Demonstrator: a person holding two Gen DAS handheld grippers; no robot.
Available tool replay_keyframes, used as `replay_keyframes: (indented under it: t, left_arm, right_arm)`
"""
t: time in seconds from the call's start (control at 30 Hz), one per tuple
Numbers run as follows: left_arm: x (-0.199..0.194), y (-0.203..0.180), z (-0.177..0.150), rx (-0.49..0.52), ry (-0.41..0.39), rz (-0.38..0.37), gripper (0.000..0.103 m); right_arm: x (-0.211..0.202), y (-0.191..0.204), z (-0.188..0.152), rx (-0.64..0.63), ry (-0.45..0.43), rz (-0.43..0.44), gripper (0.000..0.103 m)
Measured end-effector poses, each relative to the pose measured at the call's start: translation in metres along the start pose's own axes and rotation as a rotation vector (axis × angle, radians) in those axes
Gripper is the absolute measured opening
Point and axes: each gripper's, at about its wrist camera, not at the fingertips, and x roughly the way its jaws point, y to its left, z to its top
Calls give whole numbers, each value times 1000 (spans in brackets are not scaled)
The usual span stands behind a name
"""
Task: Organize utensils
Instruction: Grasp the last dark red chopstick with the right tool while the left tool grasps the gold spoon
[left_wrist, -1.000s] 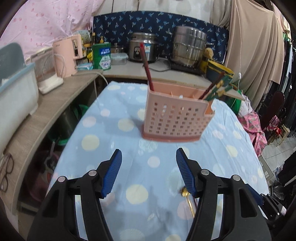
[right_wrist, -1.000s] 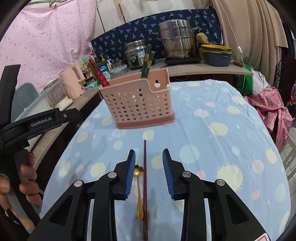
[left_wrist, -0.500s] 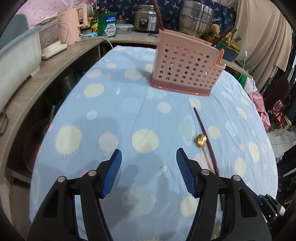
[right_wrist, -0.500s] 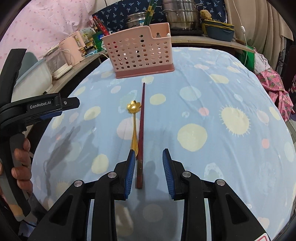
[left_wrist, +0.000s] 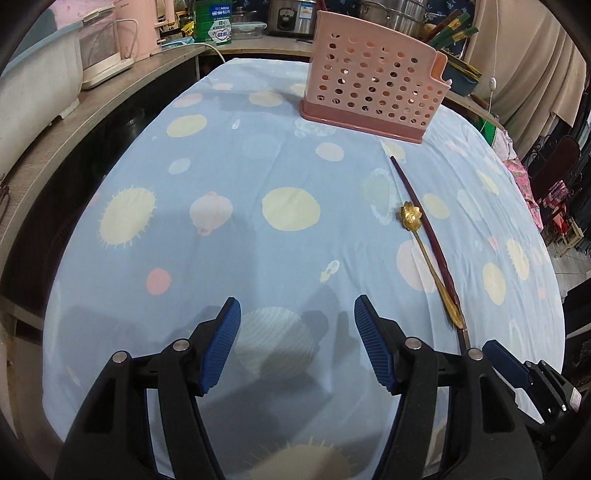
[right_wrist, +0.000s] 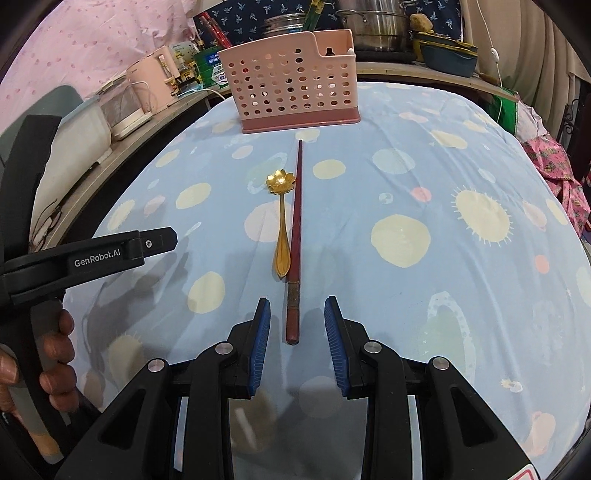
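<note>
A counter (right_wrist: 461, 155) is covered with a blue cloth (left_wrist: 229, 236) that has pale yellow and pink dots and suns on it. A second counter (left_wrist: 48, 147) runs along the left side and the back, and a pink kettle (right_wrist: 151, 75), a green tin (left_wrist: 217, 27) and two metal pots (right_wrist: 373, 22) are seen on it.

A pink basket (right_wrist: 291, 86) full of round holes is stood near the far edge of the cloth. Red and green sticks (left_wrist: 448, 26) are seen poking up out of it.

A dark red chopstick (right_wrist: 296, 229) is laid flat on the cloth in front of the basket, with its thin tip pointed at the basket and close to it. A small gold spoon (right_wrist: 282, 218) with a flower-shaped bowl is laid just beside the chopstick on its left, so close that they may be touching.

The right gripper (right_wrist: 297, 343) is held low over the cloth. Its jaws are apart, and the thick end of the chopstick is seen between them, but nothing is squeezed.

The left gripper (left_wrist: 297, 343) is held over bare cloth, well to the left of the spoon. Its jaws are wide apart and nothing is held. In the right wrist view, its black handle is seen gripped by a hand (right_wrist: 40, 365).
</note>
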Motion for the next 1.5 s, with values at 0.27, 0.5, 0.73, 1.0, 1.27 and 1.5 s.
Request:
replay_keyframes:
  t: [0.27,0.5,0.73,1.0,1.27,1.5]
  left_arm:
    - [5,0,-5,3,15,8,64]
    - [5,-10,-9,30,19,-7,66]
    - [0,-32,-11,72,19,-58,71]
    - [5,-80,-6,156,21,-119,74]
    - [26,-96,-5,162,75,-112,56]
    - [25,-94,-8,191,51,-91,30]
  right_arm:
    - [7,-2,-3,4,15,-18,22]
    - [8,-9,-4,20,6,-50,8]
    - [6,-26,-2,78,-3,-69,7]
    - [1,-54,2,161,-14,-81,7]
    - [2,-58,1,176,-11,-64,7]
    - [5,-59,1,178,-11,-48,7]
